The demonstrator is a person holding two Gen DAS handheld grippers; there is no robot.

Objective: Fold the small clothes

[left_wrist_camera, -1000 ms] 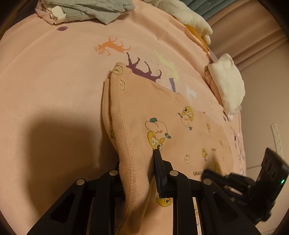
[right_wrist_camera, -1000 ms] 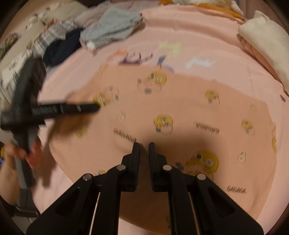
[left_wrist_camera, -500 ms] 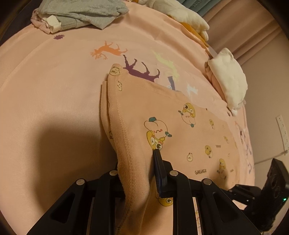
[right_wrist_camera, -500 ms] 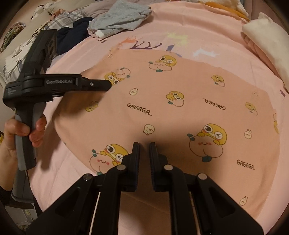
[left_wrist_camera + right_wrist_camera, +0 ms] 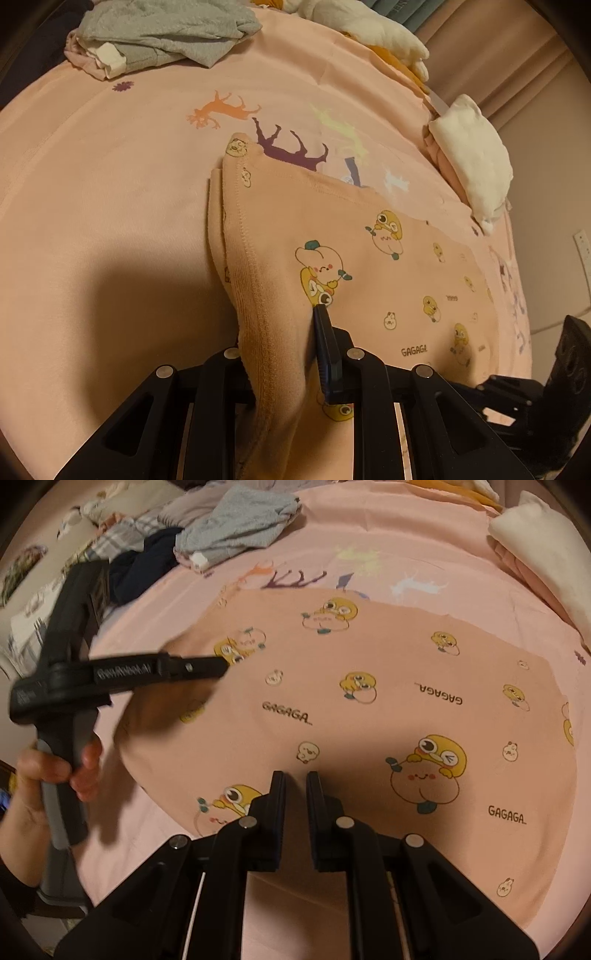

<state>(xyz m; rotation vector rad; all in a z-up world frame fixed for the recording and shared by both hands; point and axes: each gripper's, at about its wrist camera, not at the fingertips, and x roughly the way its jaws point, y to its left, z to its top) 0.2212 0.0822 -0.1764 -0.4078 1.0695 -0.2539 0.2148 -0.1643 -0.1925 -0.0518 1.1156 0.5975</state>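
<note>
One peach garment (image 5: pixel 369 716) w/ yellow cartoon prints lies spread on the pink bedsheet (image 5: pixel 92 192), near the middle of the bed. The word GAGAGA shows 3 times on it in the right wrist view. Two grippers, one in each hand.

Left gripper (image 5: pixel 280 332): clamped on the garment's stitched left edge, a thick fold of cloth fills the gap between the 2 fingers, and this edge is lifted a bit off the sheet. In the right wrist view the left gripper (image 5: pixel 221 664) is seen from the side, held by a hand (image 5: pixel 55 771) at the handle.

Right gripper (image 5: pixel 295 786): fingers nearly together, only a narrow slit between them. It hovers over the near edge of the garment; I see no cloth between them.

Further back: one pile of unfolded clothes (image 5: pixel 236 524) w/ a grey piece on top, approx. at the far left. One stack of folded cream and pink cloth (image 5: pixel 476 162) at the right edge of the bed.
</note>
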